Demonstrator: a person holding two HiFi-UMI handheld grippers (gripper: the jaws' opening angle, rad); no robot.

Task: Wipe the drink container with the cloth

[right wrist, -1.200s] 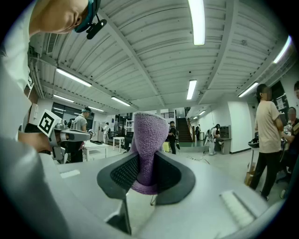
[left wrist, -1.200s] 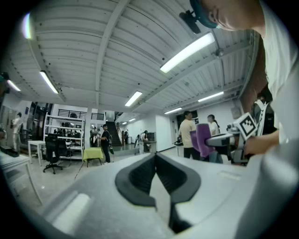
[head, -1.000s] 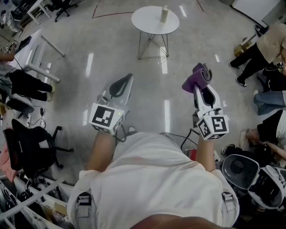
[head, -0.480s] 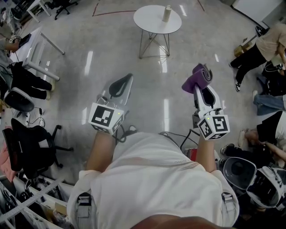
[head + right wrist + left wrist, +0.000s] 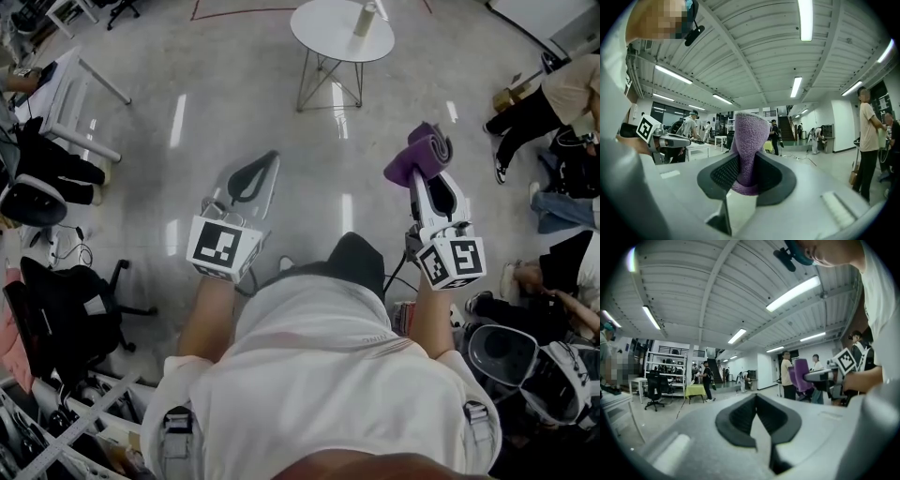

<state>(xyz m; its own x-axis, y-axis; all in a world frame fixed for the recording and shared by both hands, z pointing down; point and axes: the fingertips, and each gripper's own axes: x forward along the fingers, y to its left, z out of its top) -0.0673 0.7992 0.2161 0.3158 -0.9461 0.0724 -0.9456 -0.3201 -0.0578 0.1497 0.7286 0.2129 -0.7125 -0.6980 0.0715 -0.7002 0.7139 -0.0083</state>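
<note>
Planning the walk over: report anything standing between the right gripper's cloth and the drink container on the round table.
Nothing visible does. Only bare floor lies between the right gripper, shut on the purple cloth, and the round table carrying the drink container.

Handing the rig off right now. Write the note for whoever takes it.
Left tool: shut, empty, held in the air.
Right tool: shut on the purple cloth, which sticks out past the jaws.
Drink container: stands on the round white table ahead, across the floor, out of reach.
Done: cloth is in hand.
Left: get to the table, probably steady the container, wipe it.
</note>
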